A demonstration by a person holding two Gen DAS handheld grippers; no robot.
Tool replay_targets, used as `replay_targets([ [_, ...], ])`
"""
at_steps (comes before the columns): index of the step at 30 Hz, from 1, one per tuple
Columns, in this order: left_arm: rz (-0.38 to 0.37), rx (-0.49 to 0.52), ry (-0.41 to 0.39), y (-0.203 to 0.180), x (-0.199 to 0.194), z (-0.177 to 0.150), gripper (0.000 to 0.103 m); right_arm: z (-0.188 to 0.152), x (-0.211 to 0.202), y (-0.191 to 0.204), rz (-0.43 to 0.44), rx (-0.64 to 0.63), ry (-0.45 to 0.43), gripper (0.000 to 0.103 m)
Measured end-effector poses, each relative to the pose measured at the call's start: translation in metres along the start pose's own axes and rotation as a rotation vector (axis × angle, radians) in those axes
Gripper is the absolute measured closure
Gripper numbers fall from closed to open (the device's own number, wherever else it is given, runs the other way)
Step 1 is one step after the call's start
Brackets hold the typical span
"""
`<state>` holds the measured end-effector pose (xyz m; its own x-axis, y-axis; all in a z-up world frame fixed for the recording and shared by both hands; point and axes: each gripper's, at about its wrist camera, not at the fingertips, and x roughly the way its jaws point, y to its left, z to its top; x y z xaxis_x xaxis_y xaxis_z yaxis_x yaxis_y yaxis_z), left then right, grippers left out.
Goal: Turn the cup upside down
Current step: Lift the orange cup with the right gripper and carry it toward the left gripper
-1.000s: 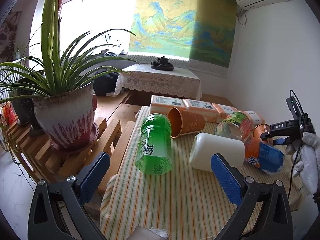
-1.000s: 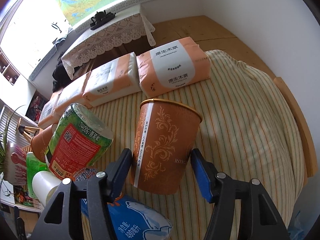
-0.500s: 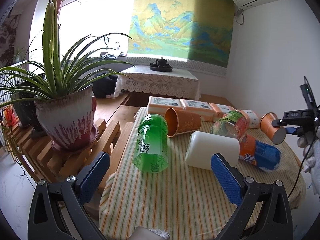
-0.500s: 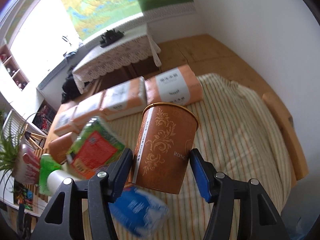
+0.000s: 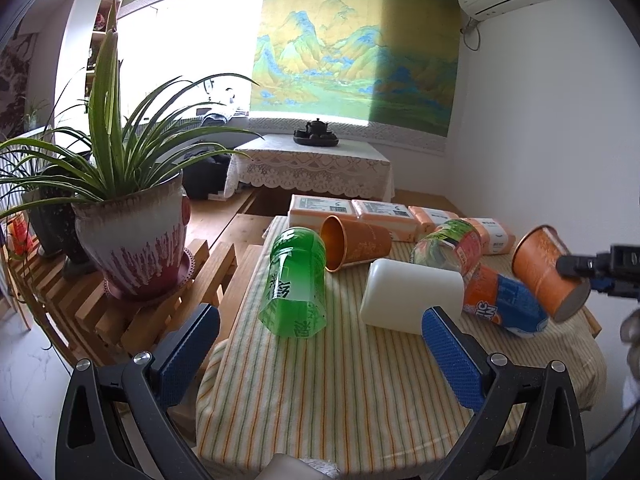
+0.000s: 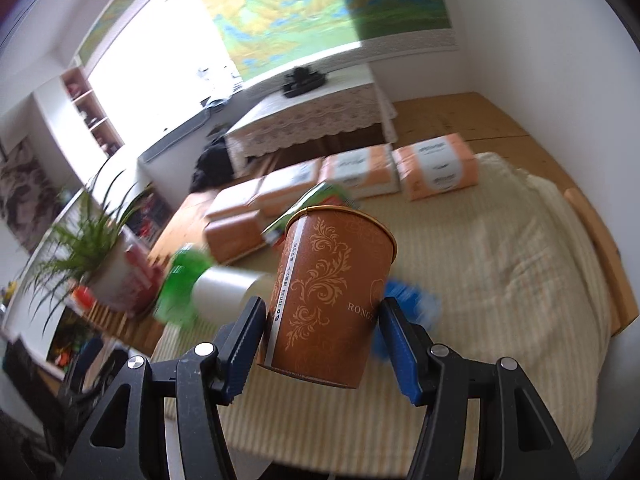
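Note:
My right gripper (image 6: pixel 322 340) is shut on an orange patterned paper cup (image 6: pixel 328 292) and holds it in the air above the striped table. In the left wrist view the same cup (image 5: pixel 548 268) hangs tilted at the right edge, mouth up and to the left, base down and to the right, with the right gripper (image 5: pixel 600 270) behind it. A second orange cup (image 5: pixel 354 242) lies on its side further back. My left gripper (image 5: pixel 316 344) is open and empty over the table's near edge.
On the striped cloth (image 5: pixel 340 380) lie a green bottle (image 5: pixel 294 280), a white container (image 5: pixel 412 296), an orange-blue bottle (image 5: pixel 502 304), a green-red pack (image 5: pixel 448 244) and tissue packs (image 5: pixel 352 212). A potted plant (image 5: pixel 132 248) stands on a wooden rack at left.
My right gripper has lifted the orange cup off the table and tilted it, rising higher over both earlier frames. The left gripper has stayed open and nearly still.

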<state>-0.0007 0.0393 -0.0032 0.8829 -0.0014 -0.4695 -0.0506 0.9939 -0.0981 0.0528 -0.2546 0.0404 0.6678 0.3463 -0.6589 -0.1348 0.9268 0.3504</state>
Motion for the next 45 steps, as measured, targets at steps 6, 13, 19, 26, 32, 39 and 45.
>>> replay_targets([
  [6,-0.025,0.014,0.002,-0.006,-0.003,-0.007,0.000,-0.043,0.010,0.024,0.031,-0.042,0.033,0.048],
  [13,-0.050,0.059,0.004,-0.021,-0.006,-0.024,0.000,-0.070,0.037,0.028,-0.026,-0.029,0.046,0.048],
  [19,-0.048,0.085,0.028,-0.033,0.000,-0.037,0.000,-0.084,0.045,0.029,-0.033,-0.025,0.041,0.048],
  [26,-0.048,0.089,0.030,-0.038,0.000,-0.040,0.000,-0.089,0.042,0.031,-0.033,-0.039,0.027,0.048],
  [32,-0.049,0.096,0.033,-0.044,-0.003,-0.045,0.000,-0.090,0.038,0.030,0.012,-0.039,0.021,0.045],
  [39,-0.082,0.100,0.037,-0.066,-0.009,-0.054,0.000,-0.093,0.009,0.020,0.036,-0.041,-0.048,0.038],
  [45,-0.131,0.132,0.048,-0.098,-0.010,-0.066,0.000,-0.103,-0.020,0.001,-0.018,-0.044,-0.132,0.032],
])
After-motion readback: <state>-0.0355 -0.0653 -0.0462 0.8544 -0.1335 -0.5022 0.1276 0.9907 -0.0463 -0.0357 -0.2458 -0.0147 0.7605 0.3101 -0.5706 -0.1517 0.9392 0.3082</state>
